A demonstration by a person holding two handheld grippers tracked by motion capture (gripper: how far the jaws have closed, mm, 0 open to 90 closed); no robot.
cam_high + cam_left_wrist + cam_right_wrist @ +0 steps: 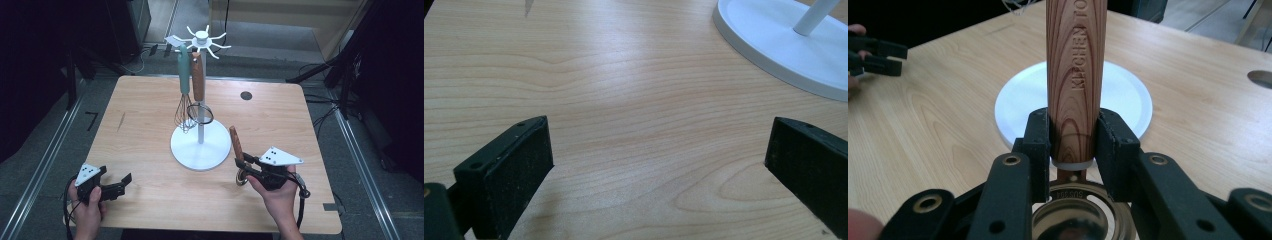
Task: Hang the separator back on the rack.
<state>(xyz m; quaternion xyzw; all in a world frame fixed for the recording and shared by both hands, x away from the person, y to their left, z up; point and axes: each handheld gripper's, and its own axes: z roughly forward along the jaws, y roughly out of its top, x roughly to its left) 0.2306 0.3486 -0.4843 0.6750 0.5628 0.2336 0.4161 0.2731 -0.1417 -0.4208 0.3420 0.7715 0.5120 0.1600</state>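
**Ana:** Right gripper view: the right gripper [1073, 145] squeezes a wooden handle [1076, 75] near its low end. A shiny metal ring [1070, 220] sits just under the pads.

**Ben:** Where is that tool?

**Ana:** By the near right side of the table [150, 110], just right of the rack's white base [200, 147].

**Ben:** Is it hard to hold?

**Ana:** I think the wood is stiff, smooth and light. The metal end looks heavier, so gripping close to it seems smart.

**Ben:** And the left gripper [117, 186]?

**Ana:** Its jaws are wide apart, holding nothing. It sits near the front edge.

**Ben:** Room to move?

**Ana:** Lots of bare table. Mind the whisk [185, 95] and the other tool [198, 77] hanging on the rack.
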